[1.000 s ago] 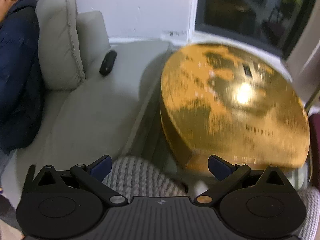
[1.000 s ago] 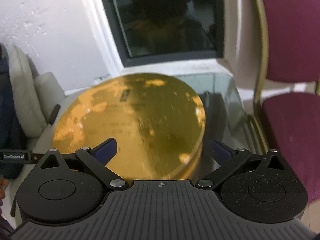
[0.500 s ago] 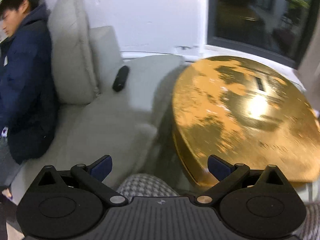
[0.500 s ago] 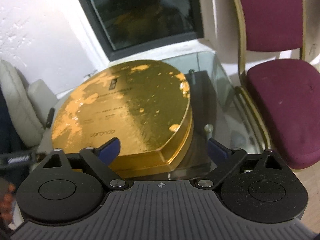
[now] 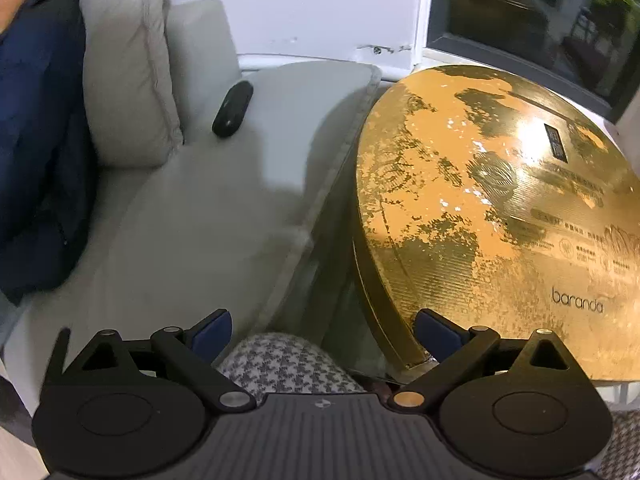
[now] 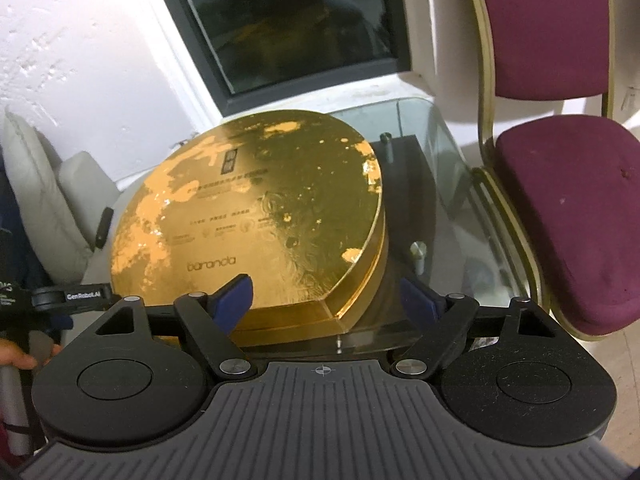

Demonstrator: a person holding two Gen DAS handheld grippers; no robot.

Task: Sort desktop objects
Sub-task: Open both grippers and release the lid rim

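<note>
A large golden drop-shaped box, marked "baranda", lies flat on a glass table. My right gripper hangs just above its near pointed corner. The jaws have just been closing, and the corner sits between the blue fingertips. The pads do not press on it. My left gripper is open at the golden box, by its near left edge. Its right fingertip is next to the rim, and nothing is held. That left gripper also shows at the left of the right wrist view.
A grey sofa with cushions runs along the table's left side, with a black oblong object on it. A person in a dark blue jacket sits there. A purple chair stands right of the table. Houndstooth cloth lies below my left gripper.
The right jaws have narrowed, and the box's pointed corner now lies between them. The left gripper has sunk toward the box's left edge; the box looks nearer and further right.
</note>
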